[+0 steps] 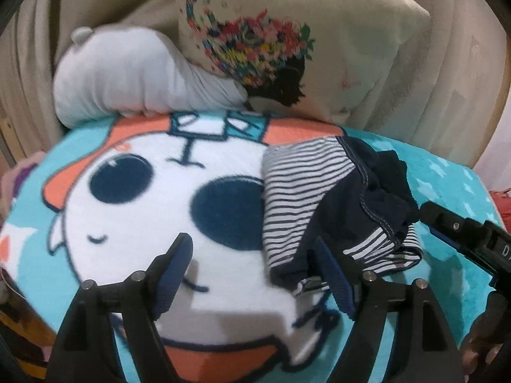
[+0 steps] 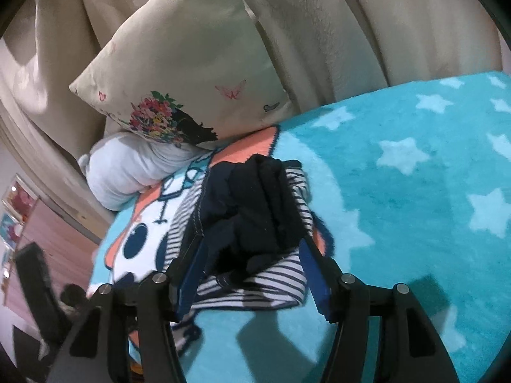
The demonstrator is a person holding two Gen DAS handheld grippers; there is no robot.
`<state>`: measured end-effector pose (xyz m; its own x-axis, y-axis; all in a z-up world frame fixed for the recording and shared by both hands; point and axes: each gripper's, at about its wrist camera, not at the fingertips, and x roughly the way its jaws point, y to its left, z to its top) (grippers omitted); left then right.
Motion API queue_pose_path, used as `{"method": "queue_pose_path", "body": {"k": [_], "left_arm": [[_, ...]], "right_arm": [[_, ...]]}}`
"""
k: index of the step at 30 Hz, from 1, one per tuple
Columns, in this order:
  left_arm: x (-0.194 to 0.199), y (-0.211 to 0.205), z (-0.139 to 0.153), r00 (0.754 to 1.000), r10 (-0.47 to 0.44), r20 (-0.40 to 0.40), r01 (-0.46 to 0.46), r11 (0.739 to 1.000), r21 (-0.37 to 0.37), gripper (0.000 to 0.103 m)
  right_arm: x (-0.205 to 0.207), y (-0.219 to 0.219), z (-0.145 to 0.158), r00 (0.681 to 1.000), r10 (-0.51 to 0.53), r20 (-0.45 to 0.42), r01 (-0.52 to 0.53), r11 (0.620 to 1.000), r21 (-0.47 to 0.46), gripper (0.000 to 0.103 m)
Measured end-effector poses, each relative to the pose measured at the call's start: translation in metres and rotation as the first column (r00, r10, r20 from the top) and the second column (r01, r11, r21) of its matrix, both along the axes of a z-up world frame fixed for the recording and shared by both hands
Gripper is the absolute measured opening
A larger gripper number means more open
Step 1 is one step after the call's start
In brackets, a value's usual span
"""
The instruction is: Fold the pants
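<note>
The pants point(image 1: 335, 201) are small, navy with a navy-and-white striped lining, and lie bunched on a turquoise cartoon blanket point(image 1: 134, 210). My left gripper point(image 1: 252, 265) is open just before their near left edge; its right finger point(image 1: 332, 274) touches the hem. In the right wrist view the pants point(image 2: 252, 223) sit between the fingers of my open right gripper point(image 2: 252, 265), which straddles the bundle. The right gripper also shows in the left wrist view point(image 1: 463, 233) at the pants' right side.
A cream pillow with a flower print point(image 1: 287, 41) and a white cushion point(image 1: 127, 79) lean against beige curtains point(image 2: 383, 16) at the blanket's far edge. The starred turquoise blanket point(image 2: 431, 191) stretches to the right. A floor and furniture lie beyond the left edge point(image 2: 32, 255).
</note>
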<state>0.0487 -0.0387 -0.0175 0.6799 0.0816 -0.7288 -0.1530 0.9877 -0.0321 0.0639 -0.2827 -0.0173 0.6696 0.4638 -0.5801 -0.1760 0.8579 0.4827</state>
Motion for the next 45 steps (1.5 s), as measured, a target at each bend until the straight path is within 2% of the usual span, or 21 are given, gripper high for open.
{"method": "queue_pose_path", "body": {"k": [3, 12, 19, 22, 24, 26, 29, 34, 41, 45], "left_arm": [[-0.009, 0.0, 0.006, 1.0, 0.015, 0.026, -0.016, 0.999, 0.034, 0.082], [-0.019, -0.002, 0.009, 0.999, 0.025, 0.029, -0.028, 0.995, 0.092, 0.082], [-0.02, 0.003, 0.006, 0.999, 0.045, 0.021, -0.047, 0.994, 0.1, 0.083], [-0.019, 0.006, 0.004, 0.999, 0.048, 0.017, -0.049, 0.994, 0.099, 0.083], [-0.019, 0.009, 0.003, 0.999, 0.05, 0.014, -0.051, 0.994, 0.094, 0.083], [-0.017, 0.013, 0.001, 0.999, 0.051, 0.008, -0.051, 0.995, 0.088, 0.083], [-0.014, 0.017, -0.003, 0.999, 0.053, -0.001, -0.053, 0.996, 0.077, 0.083], [-0.012, 0.02, -0.005, 0.998, 0.056, 0.0, -0.056, 0.996, 0.065, 0.083], [-0.015, 0.022, -0.004, 0.998, 0.057, 0.004, -0.057, 0.997, 0.059, 0.083], [-0.019, 0.018, 0.0, 0.998, 0.054, 0.02, -0.055, 0.996, 0.063, 0.083]], "right_arm": [[-0.007, 0.0, 0.001, 1.0, 0.0, 0.006, 0.0, 1.0, -0.015, 0.064], [-0.012, 0.0, 0.011, 1.0, 0.014, 0.016, -0.014, 0.999, -0.029, 0.064], [0.043, 0.027, 0.03, 0.994, 0.107, -0.008, -0.107, 0.993, -0.056, 0.065], [0.071, 0.04, 0.02, 0.989, 0.142, -0.052, -0.144, 0.989, -0.038, 0.065], [0.087, 0.043, 0.006, 0.987, 0.127, -0.097, -0.131, 0.99, -0.044, 0.065], [0.093, 0.044, 0.001, 0.988, 0.117, -0.1, -0.122, 0.991, -0.05, 0.065], [0.087, 0.044, 0.008, 0.99, 0.113, -0.084, -0.118, 0.992, -0.053, 0.065], [0.054, 0.04, 0.025, 0.997, 0.071, 0.003, -0.07, 0.992, -0.11, 0.067], [0.013, 0.021, 0.021, 0.999, -0.005, 0.049, 0.013, 0.988, -0.153, 0.069], [0.001, 0.019, 0.018, 0.998, -0.016, 0.06, 0.027, 0.985, -0.173, 0.069]]}}
